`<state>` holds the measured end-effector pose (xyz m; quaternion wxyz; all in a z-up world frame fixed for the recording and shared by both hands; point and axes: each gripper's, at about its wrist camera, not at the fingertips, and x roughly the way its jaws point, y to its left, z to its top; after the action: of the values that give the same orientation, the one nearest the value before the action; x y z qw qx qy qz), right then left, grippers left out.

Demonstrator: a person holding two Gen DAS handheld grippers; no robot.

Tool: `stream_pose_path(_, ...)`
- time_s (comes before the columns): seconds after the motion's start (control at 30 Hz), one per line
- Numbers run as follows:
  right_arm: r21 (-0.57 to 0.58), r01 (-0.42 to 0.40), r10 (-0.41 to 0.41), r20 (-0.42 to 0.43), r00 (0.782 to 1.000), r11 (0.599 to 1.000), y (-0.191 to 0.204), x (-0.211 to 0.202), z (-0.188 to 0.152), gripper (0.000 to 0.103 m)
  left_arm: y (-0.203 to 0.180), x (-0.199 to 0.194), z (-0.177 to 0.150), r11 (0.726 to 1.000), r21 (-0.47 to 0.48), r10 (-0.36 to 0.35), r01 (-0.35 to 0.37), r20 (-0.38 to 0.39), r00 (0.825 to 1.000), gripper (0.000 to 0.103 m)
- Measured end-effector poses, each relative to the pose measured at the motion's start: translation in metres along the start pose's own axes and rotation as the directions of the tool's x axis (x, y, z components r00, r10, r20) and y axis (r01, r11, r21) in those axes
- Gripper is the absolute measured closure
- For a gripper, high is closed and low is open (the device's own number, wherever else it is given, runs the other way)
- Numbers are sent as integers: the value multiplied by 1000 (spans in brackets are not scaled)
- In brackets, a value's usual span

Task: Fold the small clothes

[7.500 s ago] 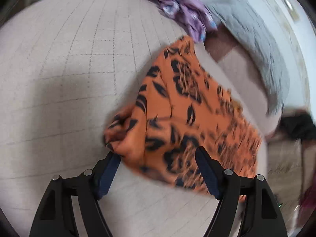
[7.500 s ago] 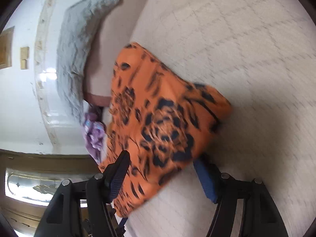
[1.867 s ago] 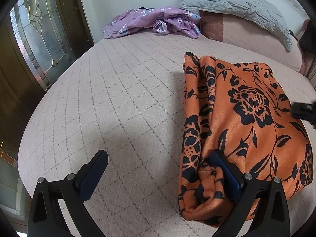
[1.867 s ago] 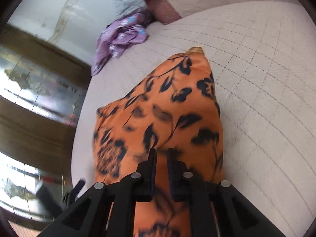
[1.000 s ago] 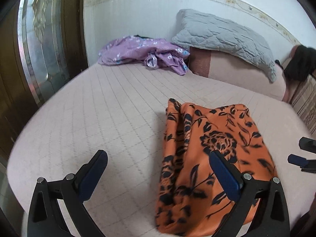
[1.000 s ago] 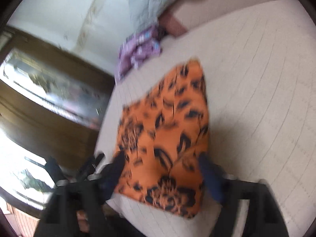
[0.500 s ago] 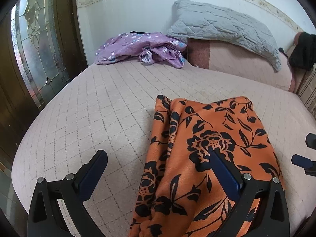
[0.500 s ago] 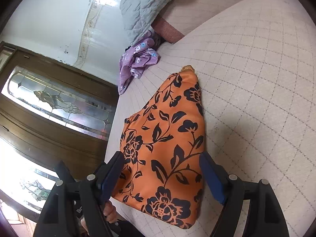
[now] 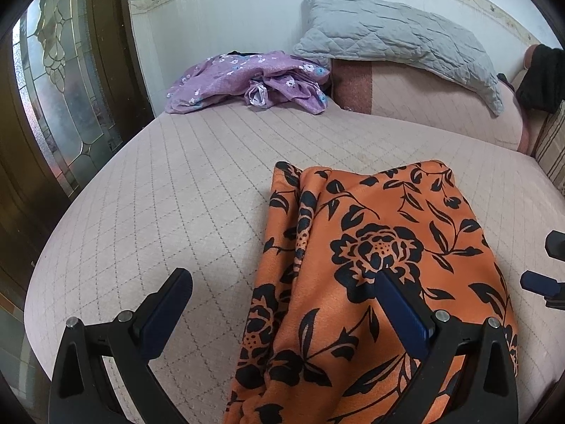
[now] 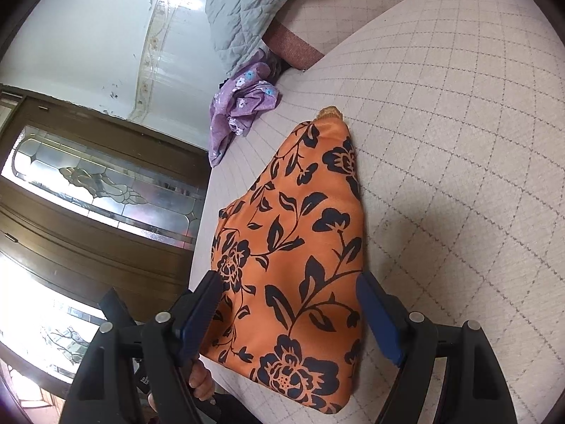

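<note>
An orange garment with black flowers point(image 9: 370, 247) lies folded into a rough rectangle on the pale quilted bed point(image 9: 183, 194). My left gripper point(image 9: 282, 282) is open above the garment's left edge, its right finger over the cloth, its left finger over bare bed. In the right wrist view the same orange garment point(image 10: 296, 254) lies between the spread fingers of my right gripper point(image 10: 289, 289), which is open and hovers near its close end without pinching it. The right gripper's fingertips point(image 9: 540, 282) show at the right border of the left wrist view.
A crumpled purple flowered garment point(image 9: 254, 81) lies at the far end of the bed by a grey quilted pillow point(image 9: 399, 42). A dark wooden door with patterned glass point(image 9: 53, 81) stands to the left. A hand point(image 10: 199, 378) shows below the bed's edge.
Both grippers have drawn back slightly from the garment and rolled a little; the orange garment stays folded on the bed. Since about two seconds ago the right gripper has let go and opened.
</note>
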<state>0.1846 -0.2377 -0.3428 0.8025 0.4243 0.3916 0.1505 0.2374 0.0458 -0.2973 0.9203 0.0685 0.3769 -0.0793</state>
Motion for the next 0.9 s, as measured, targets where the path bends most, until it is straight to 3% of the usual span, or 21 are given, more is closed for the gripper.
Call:
stream_pose_path(0.5, 24, 39, -38, -20, 999, 999, -8, 13, -5, 22, 5, 3, -1, 1000, -9, -2, 1, -30, 1000, 1)
stream_pose_path(0.67, 32, 77, -76, -24, 997, 997, -12, 21, -6, 22, 21, 11, 0, 994, -90, -61, 55, -75, 995, 1)
stream_pose_path(0.77, 64, 117, -113, -72, 991, 991, -22, 36, -10, 25, 32, 33, -6, 980, -163, -147, 117, -186, 971, 1)
stream_pose_path(0.83, 62, 135, -130, -80, 988, 989, -25, 45, -15, 26, 36, 55, -16, 957, -228, -241, 177, -298, 923, 0)
stream_pose_path(0.9, 2, 153, -153, -76, 985, 988, -14, 45, -16, 26, 41, 52, -15, 946, -263, -263, 189, -280, 923, 0)
